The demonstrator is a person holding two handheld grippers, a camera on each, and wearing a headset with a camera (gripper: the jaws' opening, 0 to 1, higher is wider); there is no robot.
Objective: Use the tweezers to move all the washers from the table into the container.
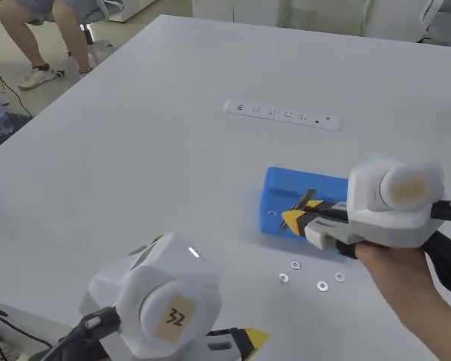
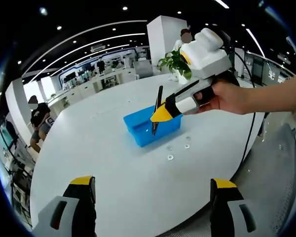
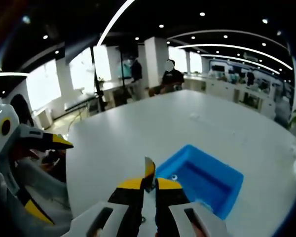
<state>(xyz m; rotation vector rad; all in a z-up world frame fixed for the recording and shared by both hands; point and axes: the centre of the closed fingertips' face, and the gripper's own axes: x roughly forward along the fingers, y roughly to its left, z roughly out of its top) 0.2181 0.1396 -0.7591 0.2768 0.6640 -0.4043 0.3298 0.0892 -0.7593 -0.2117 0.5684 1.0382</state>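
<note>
Down at the left, the left gripper [image 2: 152, 181] has its fingers [image 2: 82, 190] spread wide with nothing between them, above bare white table [image 2: 113, 163]. Its own view makes that plain. The head view gives just its white body and one yellow tip, so the gap cannot be read from there.

Right of centre sits the container [image 1: 274, 192], a shallow blue tray lying flat on the table. The right gripper view looks down into it and shows a small pale ring [image 3: 173, 177], seemingly a washer, lying in its near-left corner. The left gripper view sees the tray from the side, with its floor hidden.

The right gripper [image 1: 292, 218], held in a hand [image 1: 395, 274], has its fingers pinched narrow on the tweezers [image 2: 158, 106]. From the left gripper view the tweezers stand nearly upright over the container, dark and slim, points down. The right gripper view shows little more than their top poking up between the yellow tips.

The washers [image 1: 295, 265] are small, flat, silvery rings. In the head view four of them lie loose on the table just beside the container's near edge, close together but apart from one another, below the right gripper.

Farther back, well apart from the container, a white power strip [image 1: 282, 115] lies on the table.
</note>
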